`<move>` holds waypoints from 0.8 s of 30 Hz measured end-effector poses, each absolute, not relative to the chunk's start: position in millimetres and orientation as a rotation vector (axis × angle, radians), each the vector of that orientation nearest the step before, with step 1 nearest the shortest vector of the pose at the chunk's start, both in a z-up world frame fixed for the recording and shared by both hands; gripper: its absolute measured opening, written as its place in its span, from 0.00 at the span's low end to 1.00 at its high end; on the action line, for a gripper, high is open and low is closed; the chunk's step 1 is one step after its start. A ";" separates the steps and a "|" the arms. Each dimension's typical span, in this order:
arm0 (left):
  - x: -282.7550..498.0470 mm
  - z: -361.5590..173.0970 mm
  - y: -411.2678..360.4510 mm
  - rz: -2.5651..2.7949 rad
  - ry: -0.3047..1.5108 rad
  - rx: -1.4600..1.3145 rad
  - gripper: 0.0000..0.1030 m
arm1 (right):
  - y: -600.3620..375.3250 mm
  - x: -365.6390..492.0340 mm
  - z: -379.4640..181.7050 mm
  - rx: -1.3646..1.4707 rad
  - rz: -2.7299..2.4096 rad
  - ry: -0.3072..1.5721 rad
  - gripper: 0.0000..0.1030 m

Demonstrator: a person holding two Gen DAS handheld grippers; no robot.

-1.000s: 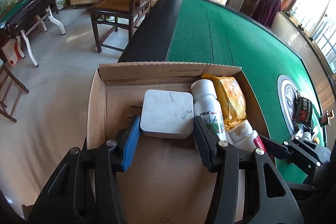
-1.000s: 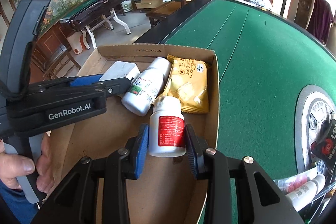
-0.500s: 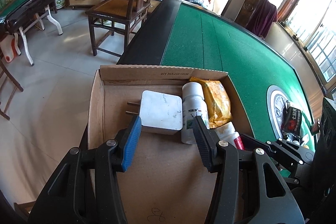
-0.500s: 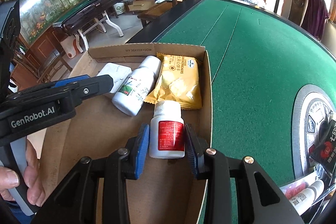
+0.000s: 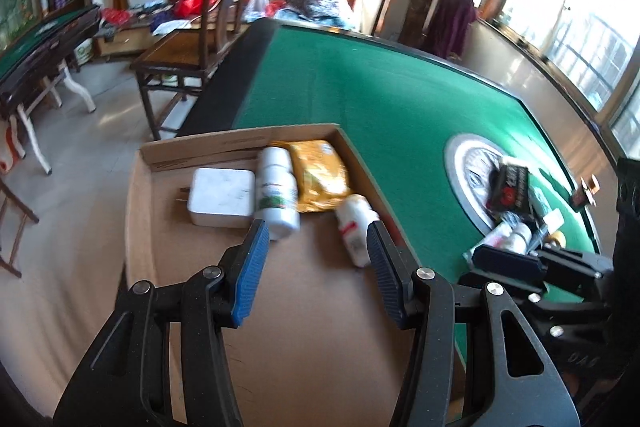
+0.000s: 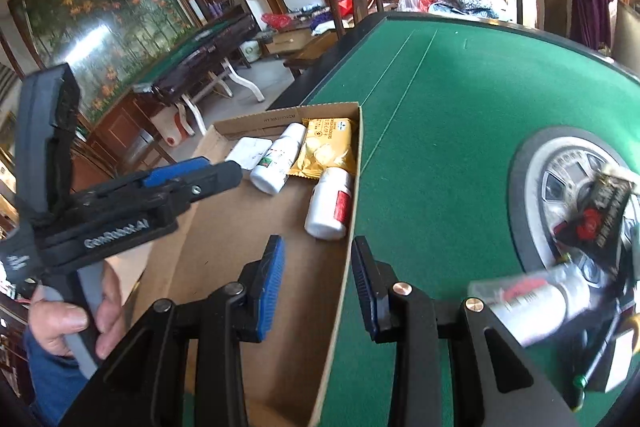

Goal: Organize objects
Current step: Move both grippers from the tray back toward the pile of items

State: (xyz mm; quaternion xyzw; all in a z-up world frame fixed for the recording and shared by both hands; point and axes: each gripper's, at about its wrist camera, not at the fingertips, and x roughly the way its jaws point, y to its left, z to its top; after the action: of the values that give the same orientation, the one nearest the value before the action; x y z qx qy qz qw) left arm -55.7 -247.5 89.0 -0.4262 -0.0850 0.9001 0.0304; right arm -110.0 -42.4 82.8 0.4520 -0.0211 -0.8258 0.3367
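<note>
Cardboard tray [image 6: 340,291], shallow, at the near-left corner of the green table [image 6: 460,99]; holds four items. White charger block [image 5: 222,197] at about ten o'clock from tray centre; white bottle with green label [image 5: 278,197] just beside it at twelve; yellow snack packet [image 5: 320,175] at one o'clock against the right wall; white bottle with red label [image 6: 330,203] lying on its side at three o'clock, close to that wall. Left gripper [image 5: 314,267]: jaws apart, nothing between them, above the bare tray floor. Right gripper [image 6: 318,277]: jaws apart, empty, straddling the tray's right wall. Unsorted heap [image 6: 592,227] (dark packet, tubes, small bottles) on the round panel at three o'clock from the tray. Risks, as judged: the right gripper's inner finger could catch the thin wall and drag or tip the tray; the red-label bottle may roll; reaching into the cluttered heap may scatter it or grip two items together.
</note>
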 end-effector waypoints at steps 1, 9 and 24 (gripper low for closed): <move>-53.7 90.0 -237.1 2.765 -0.233 -1.309 0.49 | -32.5 -106.2 86.3 1.169 -2.154 -0.064 0.33; -52.4 83.5 -157.5 2.658 -0.070 -1.304 0.49 | 55.3 -83.2 87.4 1.164 -2.184 -0.173 0.34; -75.7 57.0 -29.1 2.391 0.298 -1.299 0.49 | 185.2 -85.1 77.3 1.144 -2.253 -0.381 0.34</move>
State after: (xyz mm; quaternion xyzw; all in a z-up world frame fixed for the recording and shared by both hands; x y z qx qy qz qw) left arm -75.7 -29.1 57.0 -0.4648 0.1065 0.8557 0.2008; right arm -85.1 185.2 77.3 0.4287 -0.1428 -0.8440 0.2890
